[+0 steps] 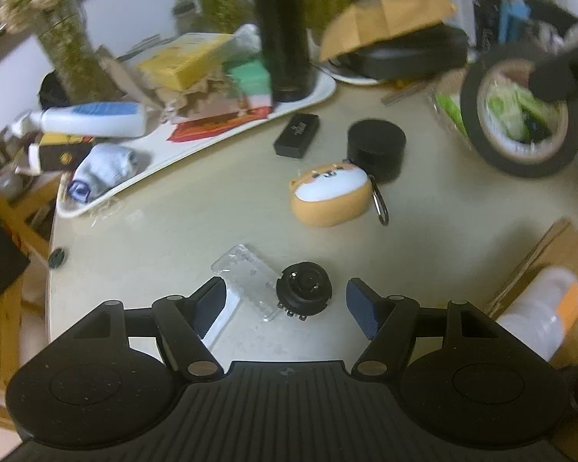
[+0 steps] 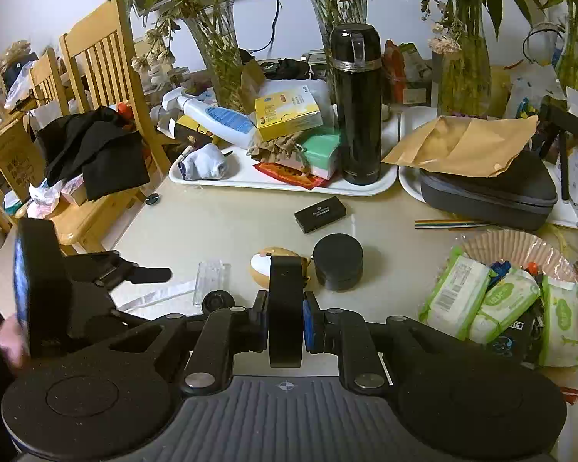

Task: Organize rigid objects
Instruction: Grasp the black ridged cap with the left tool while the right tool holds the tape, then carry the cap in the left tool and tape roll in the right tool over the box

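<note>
Cluttered beige bench point(image 2: 227, 227), hemmed at the back by a white tray point(image 2: 250, 181) of boxes and a tall black steel flask point(image 2: 356, 104), with glass vases of greenery behind.

Right tool point(image 2: 285, 323) clenched on a black roll of tape point(image 2: 285, 308), gripped across its band with the ring standing on edge; seen from the left wrist as a hoop held up off the bench at the far right point(image 1: 520, 115). Probably carried that way so it can be set down flat or dropped among the other rigid pieces.

Left tool point(image 1: 285, 300) released, blue pads wide apart, poised low over a small black camera-lens module point(image 1: 303, 288) lying against a clear plastic case point(image 1: 242, 273); seemingly the next pick.

Grouped mid-bench: an orange-and-white cartoon-dog earbud case with a key ring point(image 1: 329, 196), touching or nearly touching a squat black round tin point(image 1: 377, 146), and a flat black rectangular box point(image 1: 297, 134) just beside.

Open room between that cluster and the tray. Tighter on the right: a paper plate of green wipe packets point(image 2: 481, 300) crowds the edge. Bench edge falls off at left toward a yellow wooden chair point(image 2: 96, 77).
</note>
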